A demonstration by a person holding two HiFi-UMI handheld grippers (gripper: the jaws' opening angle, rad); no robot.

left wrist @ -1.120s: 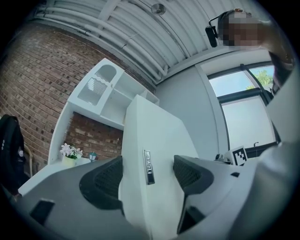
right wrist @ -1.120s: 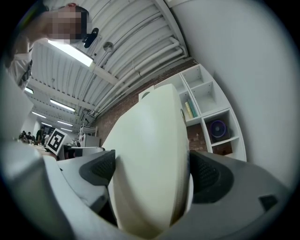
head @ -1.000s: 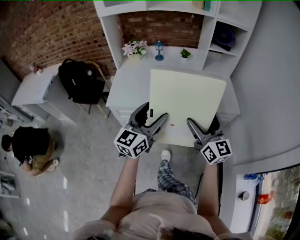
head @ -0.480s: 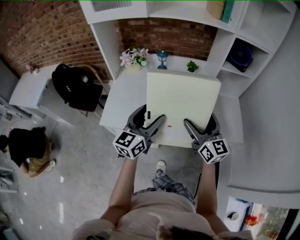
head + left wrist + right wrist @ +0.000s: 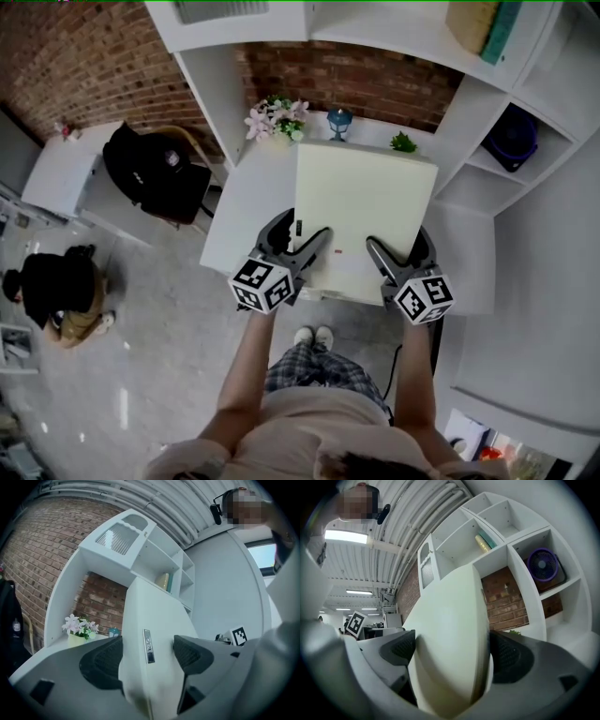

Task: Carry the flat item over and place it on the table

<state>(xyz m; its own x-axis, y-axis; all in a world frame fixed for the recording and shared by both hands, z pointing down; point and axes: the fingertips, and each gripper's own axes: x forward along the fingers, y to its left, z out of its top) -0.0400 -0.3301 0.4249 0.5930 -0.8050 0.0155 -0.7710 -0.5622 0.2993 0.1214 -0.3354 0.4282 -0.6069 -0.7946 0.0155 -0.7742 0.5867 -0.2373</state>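
**Head view.** The cream board (image 5: 366, 206) lies flat-side up above the white counter (image 5: 251, 202). It covers most of the counter's middle, and its near edge projects past the counter's front edge toward the person. Both claws hold that near edge. The left claw (image 5: 302, 234) is at the left corner and the right claw (image 5: 398, 246) is at the right corner. From either claw the board extends straight ahead, away from the person. Its far edge ends just short of the flower pot (image 5: 278, 120), the blue goblet (image 5: 339, 122) and the small green plant (image 5: 403, 142) at the back of the counter. Neither hand is nearer to the set-down spot, since the claws stand level with each other. This view does not show whether the underside of the board touches the counter.

**Left gripper view.** The jaws are clamped on the board's edge, with one ribbed pad (image 5: 105, 660) against each face. A small metal tab (image 5: 148, 646) sits on the edge between them. The board extends forward from the jaws toward the shelf unit (image 5: 140, 550).

**Right gripper view.** The jaws are closed on the same board, which fills the gap between them. A purple fan (image 5: 543, 566) sits in a shelf compartment beyond.

**Judgement.** The set-down probably requires both claws to lower together and the board to travel forward along its own length. The margin to the ornaments at the back is small.
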